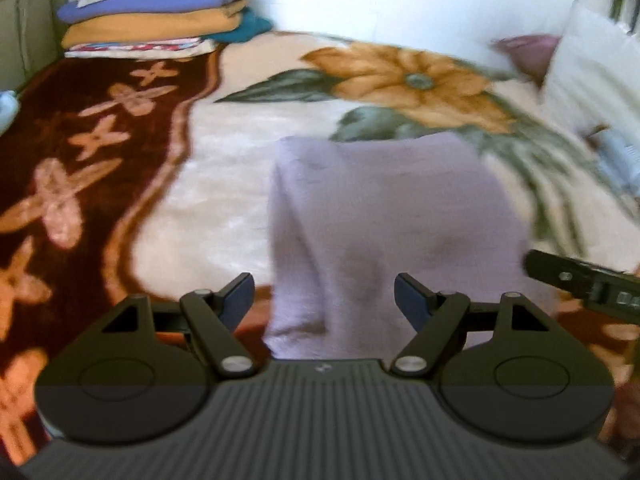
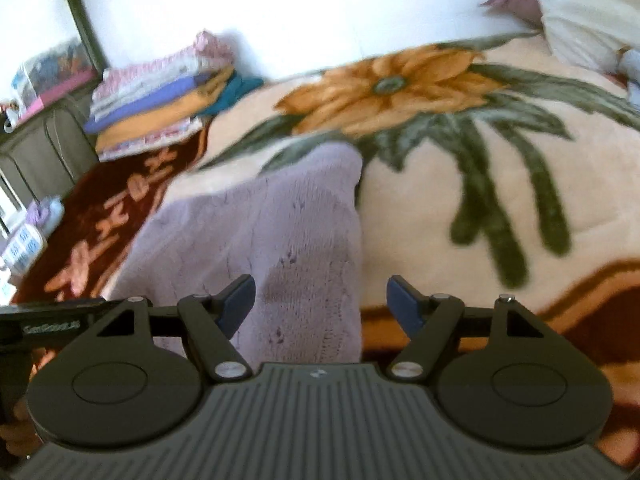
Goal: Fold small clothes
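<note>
A lilac knitted garment point(image 1: 384, 216) lies folded into a rough rectangle on the flowered blanket point(image 1: 224, 184). My left gripper point(image 1: 324, 296) is open and empty, just above the garment's near edge, with its jaws wide apart. The garment also shows in the right wrist view point(image 2: 276, 236). My right gripper point(image 2: 321, 298) is open and empty above the garment's near right edge. The right gripper's body shows at the right edge of the left wrist view point(image 1: 576, 280). Both views are blurred.
A stack of folded clothes point(image 1: 160, 8) sits at the far left of the bed, also in the right wrist view point(image 2: 160, 96). White and mauve pillows point(image 1: 592, 76) lie at the far right. A grey sofa back point(image 1: 24, 28) stands at the left.
</note>
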Tool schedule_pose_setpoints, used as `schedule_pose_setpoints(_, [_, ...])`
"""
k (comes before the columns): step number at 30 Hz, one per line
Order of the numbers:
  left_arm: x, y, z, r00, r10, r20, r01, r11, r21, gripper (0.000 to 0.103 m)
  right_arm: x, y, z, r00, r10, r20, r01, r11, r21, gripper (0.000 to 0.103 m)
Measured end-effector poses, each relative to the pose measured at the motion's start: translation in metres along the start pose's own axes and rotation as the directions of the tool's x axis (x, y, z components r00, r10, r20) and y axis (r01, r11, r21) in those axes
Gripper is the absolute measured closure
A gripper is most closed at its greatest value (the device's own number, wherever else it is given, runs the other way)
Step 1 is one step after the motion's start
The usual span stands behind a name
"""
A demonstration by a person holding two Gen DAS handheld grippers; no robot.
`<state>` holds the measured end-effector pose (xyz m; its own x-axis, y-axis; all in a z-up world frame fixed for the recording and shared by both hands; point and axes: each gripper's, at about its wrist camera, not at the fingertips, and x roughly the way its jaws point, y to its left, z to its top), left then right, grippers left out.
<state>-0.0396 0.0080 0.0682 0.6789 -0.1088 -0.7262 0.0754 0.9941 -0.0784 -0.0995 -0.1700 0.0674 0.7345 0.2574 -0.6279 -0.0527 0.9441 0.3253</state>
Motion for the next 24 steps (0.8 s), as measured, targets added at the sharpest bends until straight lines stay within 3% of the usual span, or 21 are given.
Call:
schedule_pose_setpoints(2, [0.01,0.01,-0.003,0.999,0.041,-0.018,-0.041,0.999,-0.024,0.018,0.014,0.003,-0.004,0.997,0.059,-0.048,-0.058,0.998,0.014,0.026])
schedule_pose_setpoints(7, [0.02,0.04,-0.011,0.999,0.004,-0.042,-0.01,0.992,-0.126,0.013,0.027,0.027,-0.015,0.999,0.022,-0.043,-0.026,0.996,-0.08,0.024])
schedule_pose_setpoints(17, [0.005,0.021,-0.01,0.999,-0.007,-0.042,0.004,0.997,-0.071,0.016,0.01,0.017,-0.009,0.998,0.008,-0.065,-0.01,0.999,-0.038,0.024])
schedule_pose_setpoints(21, [-0.011,0.012,-0.016,0.999,-0.023,-0.027,0.021,0.998,-0.051,0.016,-0.006,0.015,-0.016,0.997,-0.007,-0.074,0.004,0.999,-0.036,0.011])
schedule_pose_setpoints(24, [-0.021,0.007,-0.022,0.999,-0.044,-0.03,0.042,0.998,-0.049,0.016,-0.019,0.013,-0.023,0.997,-0.012,-0.082,0.009,0.999,-0.042,0.009])
